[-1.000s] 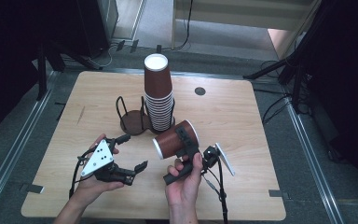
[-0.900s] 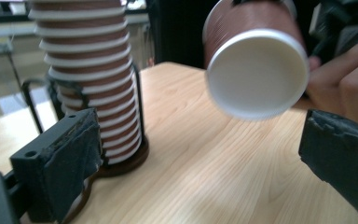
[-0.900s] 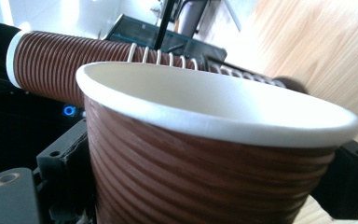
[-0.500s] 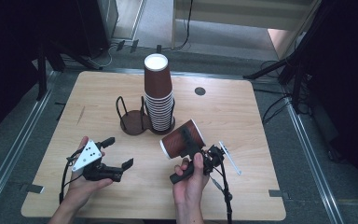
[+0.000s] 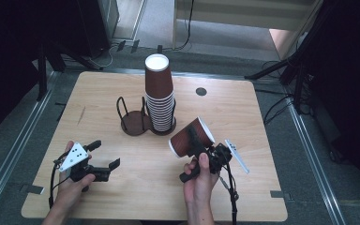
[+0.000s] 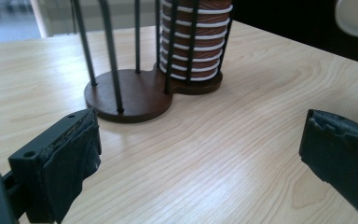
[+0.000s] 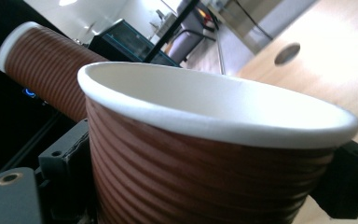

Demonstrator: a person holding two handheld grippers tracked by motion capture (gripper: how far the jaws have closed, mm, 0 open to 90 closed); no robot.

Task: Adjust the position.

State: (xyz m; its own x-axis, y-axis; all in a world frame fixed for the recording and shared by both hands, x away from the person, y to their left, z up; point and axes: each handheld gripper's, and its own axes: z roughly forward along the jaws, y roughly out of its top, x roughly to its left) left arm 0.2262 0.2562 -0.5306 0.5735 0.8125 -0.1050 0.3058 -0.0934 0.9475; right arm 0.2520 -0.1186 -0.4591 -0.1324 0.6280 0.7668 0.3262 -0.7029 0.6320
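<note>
While my right gripper (image 5: 198,149) clamps its fingers on the brown paper cup (image 5: 191,137), tilted above the pale wooden table (image 5: 243,112) right of centre, my left gripper (image 5: 104,158) spreads wide near the front-left corner; grey floor and black stands surround us.

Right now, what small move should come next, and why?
Probably carry the paper cup, clamped in the right hand-held gripper, toward the holder's bare ring; the stack already occupies the other ring, and the left hand-held gripper is open and idle.

Wooden table (image 5: 262,122), round grommet hole (image 5: 201,91), grey floor (image 5: 318,154)
</note>
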